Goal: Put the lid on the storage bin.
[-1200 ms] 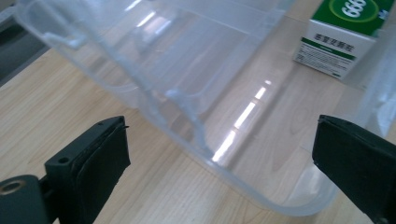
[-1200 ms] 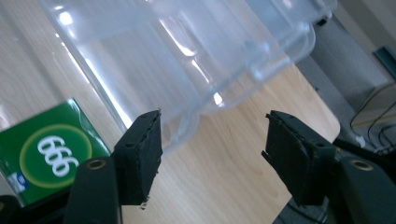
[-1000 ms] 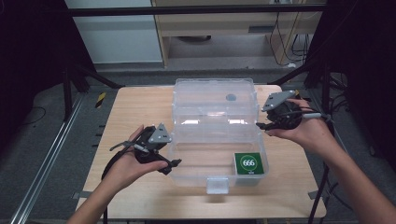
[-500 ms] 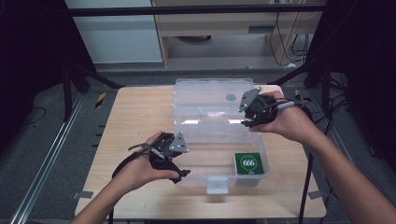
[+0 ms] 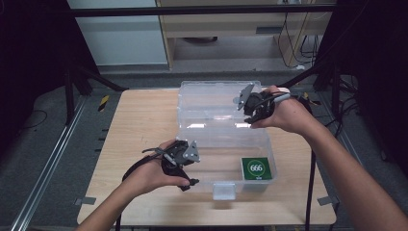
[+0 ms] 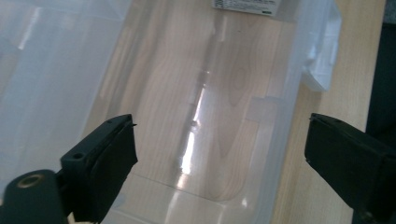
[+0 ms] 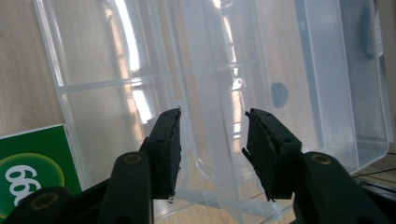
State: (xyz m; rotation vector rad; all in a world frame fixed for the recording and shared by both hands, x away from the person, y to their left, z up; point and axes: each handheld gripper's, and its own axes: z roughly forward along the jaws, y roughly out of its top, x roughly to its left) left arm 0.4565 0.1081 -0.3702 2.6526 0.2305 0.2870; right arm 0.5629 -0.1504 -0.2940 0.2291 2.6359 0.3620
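Observation:
A clear plastic box [image 5: 270,153] lies open on the wooden table [image 5: 144,120], its lid [image 5: 211,98] laid flat behind it. A green card marked 666 [image 5: 256,168] rests in the box's front right corner and shows again at the edge of the right gripper view [image 7: 28,168]. My left gripper [image 5: 191,171] is at the box's front left corner, jaws wide open around the front wall [image 6: 280,140]. My right gripper [image 5: 247,114] is at the right end of the hinge line. It is open, with the clear hinge ridge [image 7: 219,154] between its fingers [image 7: 164,149].
The box's front latch [image 5: 224,191] hangs over the table near its front edge. A dark round spot [image 7: 279,94] marks the lid. Bare tabletop lies left of the box. Dark frame legs [image 5: 77,82] and cables [image 5: 308,98] flank the table.
My left gripper has moved right, up to the box's front left corner. My right gripper has moved left from beside the box onto its hinge line.

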